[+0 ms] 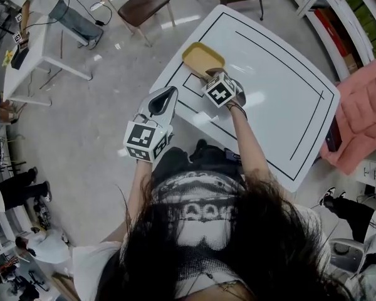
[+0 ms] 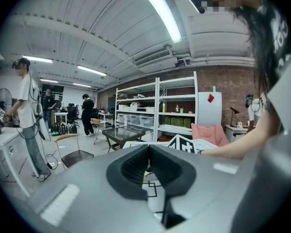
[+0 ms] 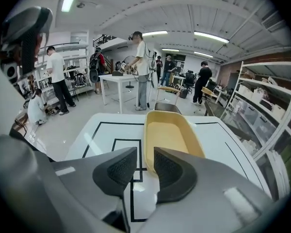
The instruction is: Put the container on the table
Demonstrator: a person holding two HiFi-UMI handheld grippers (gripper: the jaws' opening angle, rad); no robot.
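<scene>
container [image 1: 202, 58]: shallow yellow tray, empty, looks to sit flat on the table [image 1: 282, 99], close to the table's left edge.
right gripper [image 3: 144, 161]: over the table at the container's near end; jaws spread a little, pinching nothing. the near-left corner of the rim shows in the gap or just past it, i can't tell which.
left gripper [image 2: 149, 152]: off the table's near-left side, over the floor; pads pressed together, nothing between them.
handling, my guess: thin plastic, light and stiff, smooth walls that may slip; it should skate on the table if nudged.
where i'd grip: the near short rim, one pad inside, one outside, mid-edge so it doesn't tilt.
task read: seems as good as placed.
</scene>
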